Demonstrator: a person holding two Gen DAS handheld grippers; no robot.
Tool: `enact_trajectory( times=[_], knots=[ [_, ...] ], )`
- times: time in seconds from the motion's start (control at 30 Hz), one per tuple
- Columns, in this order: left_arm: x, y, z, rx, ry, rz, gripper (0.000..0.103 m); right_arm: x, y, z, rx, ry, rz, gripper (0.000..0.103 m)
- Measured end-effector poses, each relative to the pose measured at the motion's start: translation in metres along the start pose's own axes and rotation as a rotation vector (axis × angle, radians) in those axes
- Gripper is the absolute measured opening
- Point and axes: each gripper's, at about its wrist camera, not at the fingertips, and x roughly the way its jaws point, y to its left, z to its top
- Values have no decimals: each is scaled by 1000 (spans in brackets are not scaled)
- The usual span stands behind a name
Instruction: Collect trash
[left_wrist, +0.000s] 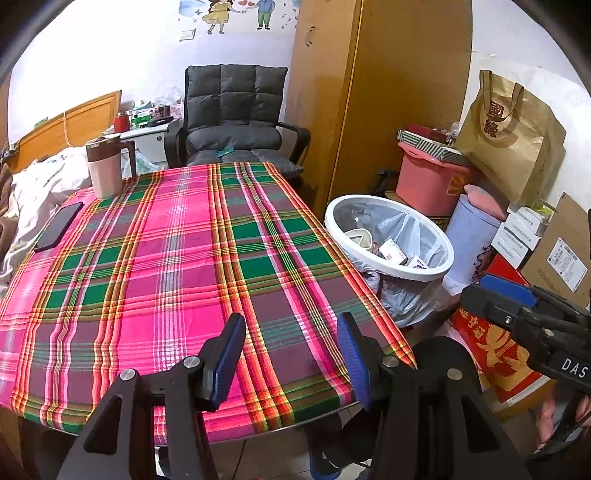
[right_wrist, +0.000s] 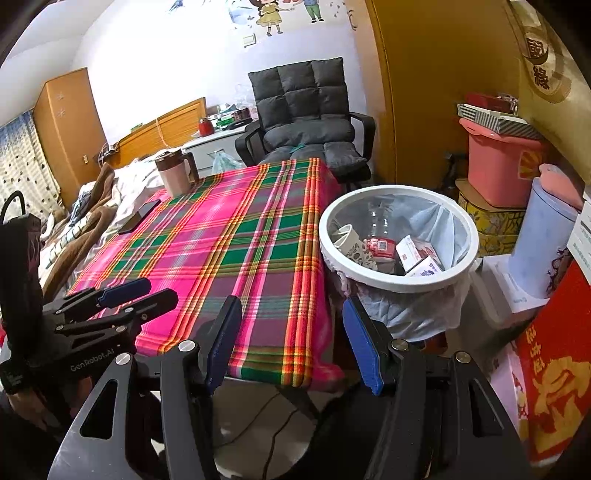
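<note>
Bright, glaring wall; fisheye-warped edges

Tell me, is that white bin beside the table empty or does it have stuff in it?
Partly filled. The white bin holds a paper cup, a clear bottle and small cartons on its plastic liner.

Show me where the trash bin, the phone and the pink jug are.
trash bin (right_wrist: 369, 275), right wrist view, on its white rim's near edge.
phone (left_wrist: 59, 226), left wrist view, on the middle of its dark screen.
pink jug (left_wrist: 106, 173), left wrist view, on its pale body.
</note>
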Motion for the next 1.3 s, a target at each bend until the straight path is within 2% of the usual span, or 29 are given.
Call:
enact_trajectory(
  times=[1.3],
  knots=[
    [-2,6,-1,-16,-5,49,51,2,8,0,-8,3,10,59]
  ],
)
